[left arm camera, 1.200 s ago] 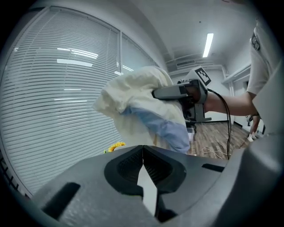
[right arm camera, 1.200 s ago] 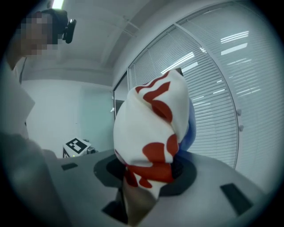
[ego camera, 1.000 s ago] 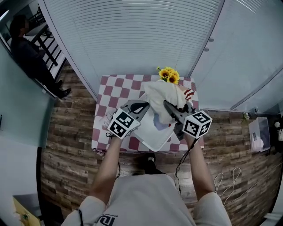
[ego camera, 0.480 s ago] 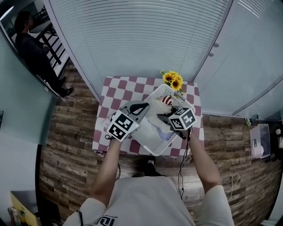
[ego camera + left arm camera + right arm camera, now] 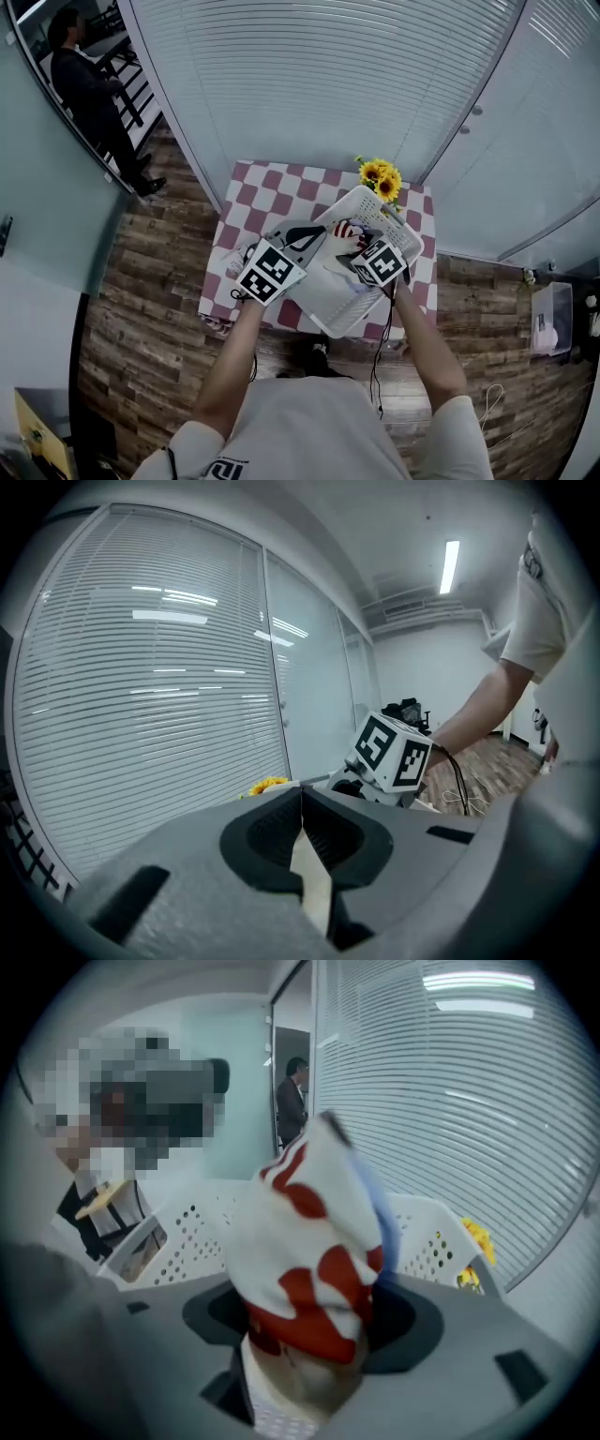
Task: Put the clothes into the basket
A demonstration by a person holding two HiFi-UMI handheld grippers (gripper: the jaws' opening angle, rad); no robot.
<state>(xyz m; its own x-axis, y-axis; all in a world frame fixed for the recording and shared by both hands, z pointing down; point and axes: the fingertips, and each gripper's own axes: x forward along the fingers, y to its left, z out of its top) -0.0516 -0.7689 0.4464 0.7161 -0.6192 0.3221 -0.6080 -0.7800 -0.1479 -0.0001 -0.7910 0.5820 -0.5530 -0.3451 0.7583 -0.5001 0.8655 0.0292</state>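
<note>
Red-and-white cloth [image 5: 309, 1241] sits bunched between the right gripper's [image 5: 345, 249] opening jaws, inside the white basket [image 5: 178, 1232]; left gripper [image 5: 302, 803] clamps shut on the basket's left rim.

Item one, basket [image 5: 367, 205]: white plastic, rectangular, its walls [image 5: 190, 1230] pierced with rows of small round holes and one wall cut with a slot-shaped opening. I see it upright on the red-and-white checked worktop [image 5: 272, 183], set cornerwise to the worktop's edges and filling most of its right half. Item two, clothes: a white garment with bold red patches [image 5: 346, 230] and a pale blue edge, bunched into a lump [image 5: 305, 1232]. It sits inside the basket near the middle, between the jaws of the right gripper [image 5: 314, 1312], which are opening. Plain, paler cloth [image 5: 332, 266] lies crumpled beside it on the basket floor.
</note>
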